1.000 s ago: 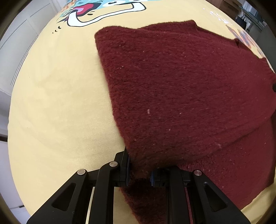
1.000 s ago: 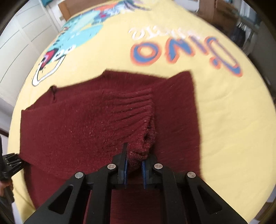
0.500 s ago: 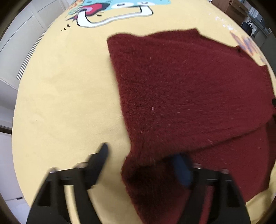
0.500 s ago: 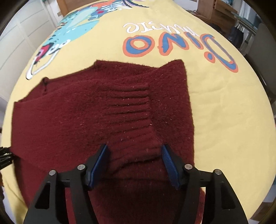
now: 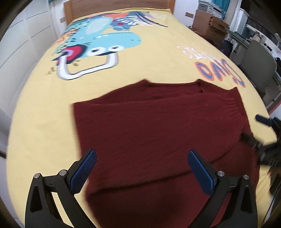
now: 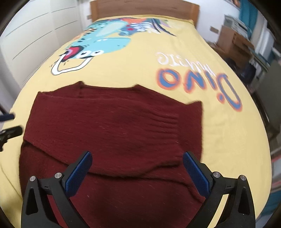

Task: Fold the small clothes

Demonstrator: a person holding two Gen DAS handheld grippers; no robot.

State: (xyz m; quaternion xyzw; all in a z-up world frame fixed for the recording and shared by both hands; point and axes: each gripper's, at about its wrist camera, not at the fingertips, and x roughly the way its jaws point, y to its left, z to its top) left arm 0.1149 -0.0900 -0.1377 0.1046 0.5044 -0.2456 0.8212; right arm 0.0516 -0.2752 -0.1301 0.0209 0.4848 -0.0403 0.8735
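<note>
A dark red knit sweater point(image 5: 158, 122) lies folded on the yellow bedspread, its sleeve and upper part laid over the body; the ribbed cuff point(image 6: 166, 121) rests on top. My left gripper point(image 5: 141, 154) hovers above the sweater's near left part, jaws opening wide, blue pads off the cloth. My right gripper point(image 6: 137, 155) hangs over the near fold edge, jaws also opening, with only the lying sweater below them. Each gripper shows at the edge of the other's view: the right gripper point(image 5: 255, 128) and the left gripper point(image 6: 10, 124).
The bedspread point(image 6: 175, 43) carries a blue dinosaur print and "Dino" lettering. A wooden headboard point(image 6: 144, 8) closes the far end. White wardrobe doors point(image 6: 35, 26) stand to the left. Cardboard boxes point(image 6: 233, 42) and a grey chair point(image 5: 258, 59) stand on the right.
Both grippers let go of the sweater, opened wide and pulled up and back. The released cloth settled flat on the bed, and more of the bed and room shows.
</note>
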